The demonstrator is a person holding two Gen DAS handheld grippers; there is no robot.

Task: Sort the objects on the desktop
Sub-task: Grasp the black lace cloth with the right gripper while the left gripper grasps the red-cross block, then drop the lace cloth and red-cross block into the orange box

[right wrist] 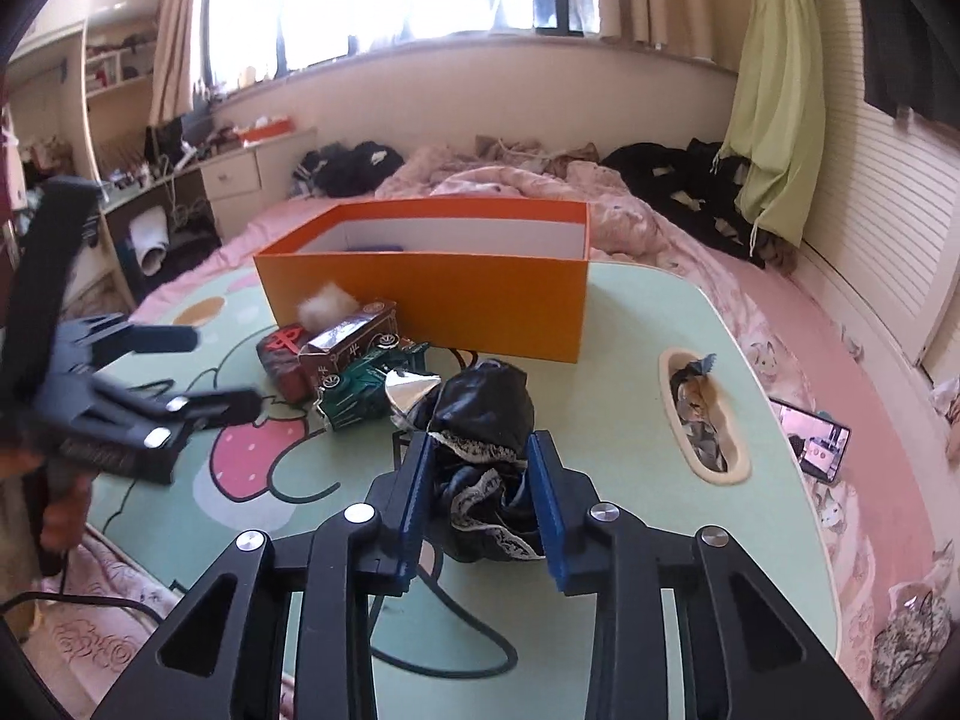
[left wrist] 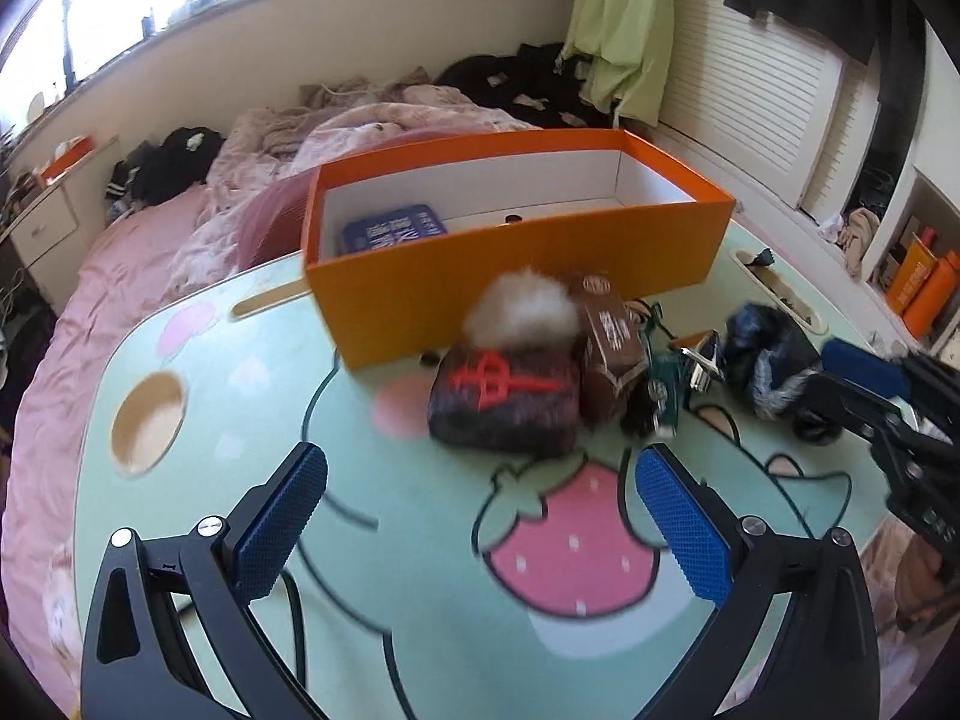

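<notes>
An orange box [left wrist: 516, 276] stands on the green cartoon table [left wrist: 252, 396], with a blue tin [left wrist: 393, 228] inside. In front of it lie a dark block with a red mark [left wrist: 504, 402], a white fluffy ball [left wrist: 522, 309], a brown carton [left wrist: 612, 354] and a green carton [right wrist: 354, 384]. My left gripper [left wrist: 480, 486] is open and empty, short of the dark block. My right gripper [right wrist: 483, 450] has its pads on either side of a black lace-trimmed cloth [right wrist: 480, 420] lying on the table [right wrist: 624, 324]; whether they press it is unclear.
A pink bed [right wrist: 600, 192] with dark clothes lies behind the table. A slot [right wrist: 702, 420] in the table's right side holds wrappers. A phone [right wrist: 813, 438] lies on the bedding to the right. A desk [right wrist: 240, 174] stands far left.
</notes>
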